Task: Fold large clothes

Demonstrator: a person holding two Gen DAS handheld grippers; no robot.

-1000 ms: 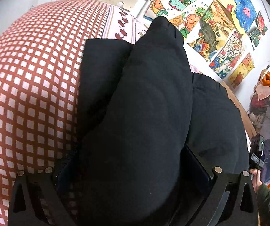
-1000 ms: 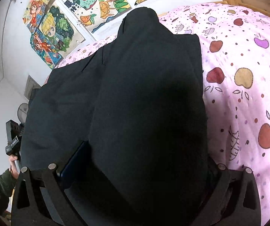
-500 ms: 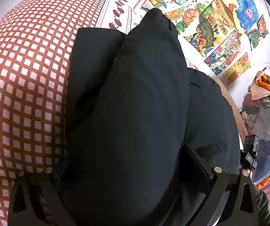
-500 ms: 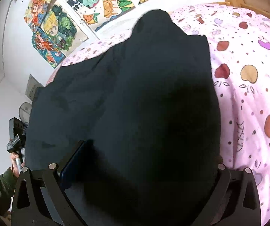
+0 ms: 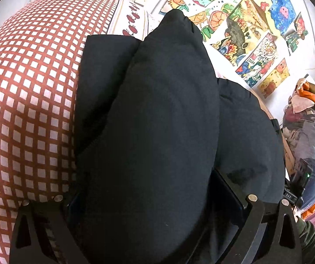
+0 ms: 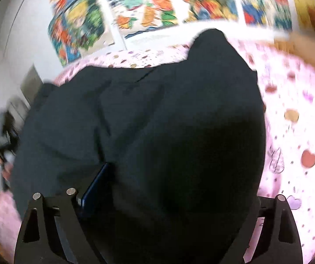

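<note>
The left gripper [image 5: 155,200] and right gripper [image 6: 157,198] are each clamping a thick fold of the black garment [image 5: 170,118], which is apparently draping over the pink bedspread's [image 6: 293,114] left edge.

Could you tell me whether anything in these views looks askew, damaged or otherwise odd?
Nothing stands out. The black garment bulges thickly through both grippers, left and right, which suits a fold under way. It lies on the bedding with no tear visible. The right view is blurred, so small detail there cannot be judged.
</note>
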